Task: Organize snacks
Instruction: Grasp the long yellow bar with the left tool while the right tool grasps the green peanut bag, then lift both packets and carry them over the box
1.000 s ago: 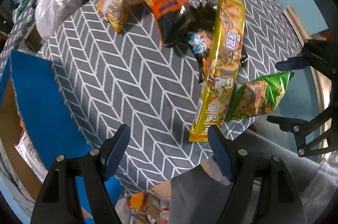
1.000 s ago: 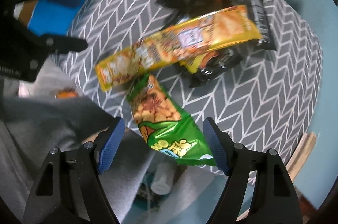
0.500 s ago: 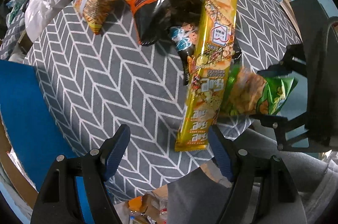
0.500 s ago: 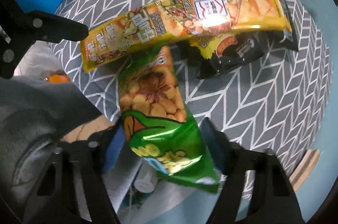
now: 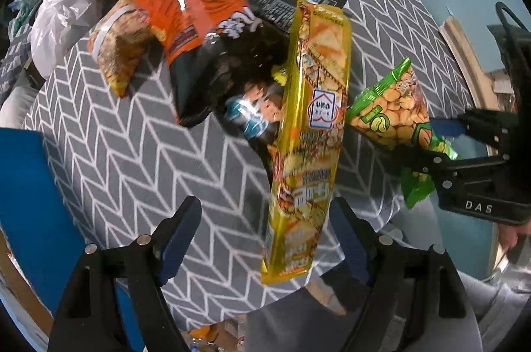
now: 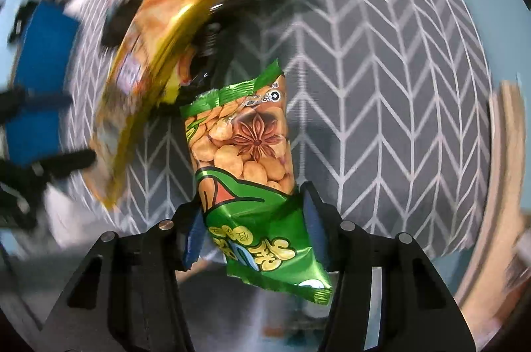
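A green peanut bag (image 6: 252, 146) sticks out between the fingers of my right gripper (image 6: 252, 206). Its jaws are closing and the blue pads crumple the bag's lower part. In the left wrist view the same green bag (image 5: 388, 116) hangs from the right gripper (image 5: 431, 136) at the table's right edge. My left gripper (image 5: 264, 209) is open above the near edge, pointing down. The lower end of a long yellow snack pack (image 5: 312, 126) lies beside its right finger. An orange bag (image 5: 189, 7), a black bag (image 5: 219, 73) and a small yellow-orange bag (image 5: 116, 53) are piled further back.
The snacks lie on a round table with a grey chevron cloth (image 5: 132, 153). A blue surface (image 5: 30, 202) borders it on the left, and a white plastic bag (image 5: 56, 23) sits at the back left. A person's grey-clad legs (image 5: 292, 318) are at the near edge.
My right gripper has narrowed around the green bag, taken hold of it and rolled. The left gripper has drifted closer to the yellow pack.
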Available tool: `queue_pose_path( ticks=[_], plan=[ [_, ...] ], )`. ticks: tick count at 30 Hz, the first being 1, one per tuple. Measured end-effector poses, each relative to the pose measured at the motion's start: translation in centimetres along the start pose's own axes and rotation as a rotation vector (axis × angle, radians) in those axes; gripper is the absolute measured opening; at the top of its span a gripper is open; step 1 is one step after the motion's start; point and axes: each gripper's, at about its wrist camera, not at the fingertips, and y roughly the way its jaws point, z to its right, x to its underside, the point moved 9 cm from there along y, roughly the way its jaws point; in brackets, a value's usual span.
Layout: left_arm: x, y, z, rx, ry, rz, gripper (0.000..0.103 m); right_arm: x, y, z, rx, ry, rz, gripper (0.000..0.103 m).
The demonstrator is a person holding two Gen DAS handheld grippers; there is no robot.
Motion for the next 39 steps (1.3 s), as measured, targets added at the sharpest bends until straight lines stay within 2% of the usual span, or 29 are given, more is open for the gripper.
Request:
queue_pose_path(
  ticks=[8,12,18,19,21,23,27,29,32,39],
  plan=[
    [-2.0,1.3,2.1,0.004,-0.025,-0.023,0.081,-0.8,-0.4,0.6,-0.020,0.110,0.034,0.053],
    [-2.7,3.0,2.7,-0.047,-0.053,-0.054,0.081,-1.5,-1.4,1.5,-0.023,0.124,0.030,0.053],
    [-4.2,5.1,3.0,-0.085,-0.064,-0.078,0.079,-1.8,-1.2,0.6,-0.044,0.146,0.026,0.055],
    [-4.4,5.4,3.1,-0.084,-0.067,-0.079,0.078,-1.8,-1.1,0.7,-0.043,0.147,0.025,0.055],
    [-4.8,5.9,3.5,-0.069,-0.076,-0.080,0.054,-1.9,-0.8,0.6,-0.038,0.143,0.020,0.056],
    [-4.8,5.7,3.6,-0.011,-0.082,-0.080,0.042,-1.9,-0.6,0.3,-0.030,0.140,0.017,0.056],
    [-4.3,5.0,4.1,-0.030,-0.041,-0.046,0.035,-2.3,0.0,-0.2,-0.020,0.132,0.012,0.057],
    [-4.0,4.7,3.7,-0.024,-0.040,-0.035,0.034,-2.4,0.4,-0.8,-0.022,0.119,0.010,0.059],
    [-3.5,4.0,3.5,-0.013,-0.038,-0.015,0.033,-2.7,0.4,-1.6,-0.004,0.076,0.024,0.056],
    [-1.3,1.9,2.8,-0.011,-0.027,0.036,0.033,-2.5,-1.0,-2.6,0.016,0.070,0.053,0.054]
  ],
)
